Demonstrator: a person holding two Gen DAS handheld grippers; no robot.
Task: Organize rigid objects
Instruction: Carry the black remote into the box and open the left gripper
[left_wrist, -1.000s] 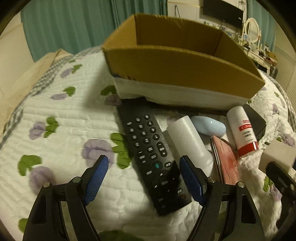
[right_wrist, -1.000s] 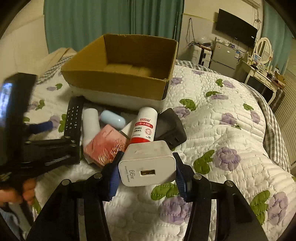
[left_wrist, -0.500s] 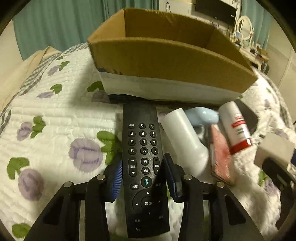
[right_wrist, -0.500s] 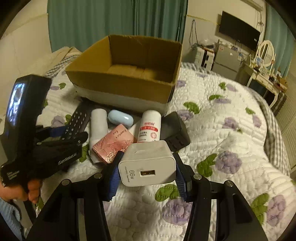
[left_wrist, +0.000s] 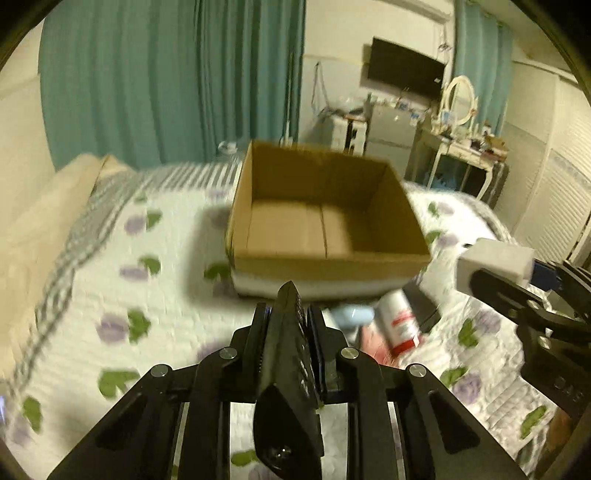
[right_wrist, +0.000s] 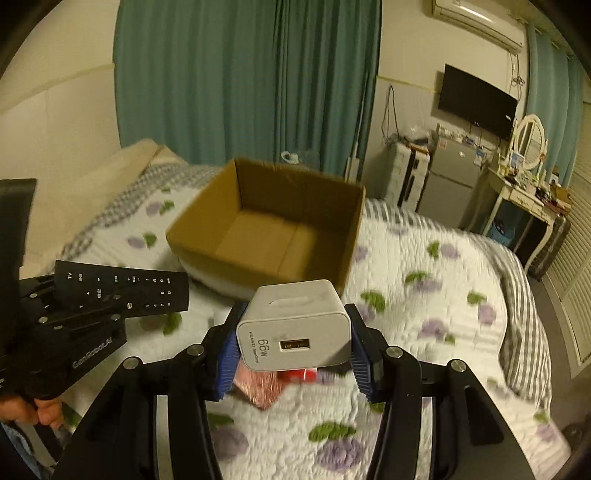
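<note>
The left claw (left_wrist: 288, 332) is clamped on the remote (left_wrist: 286, 354), whose long axis runs forward along the fingers. The right claw (right_wrist: 293, 347) grips the white charger (right_wrist: 293, 328). The open cardboard box (left_wrist: 325, 258) lies ahead of and below both claws, nearer the left one; it looks empty

The quilt (left_wrist: 110, 295) smears with motion blur across the left wrist view, its flowers mere streaks. At lower centre there, the remote (left_wrist: 291, 369) hides its own buttons, seen edge-on. A pale blue thing (left_wrist: 352, 315) and red-labelled bottle (left_wrist: 400, 325) are half covered and blurred. In the right wrist view the charger (right_wrist: 295, 328) covers most of a pink packet (right_wrist: 258, 387)
</note>
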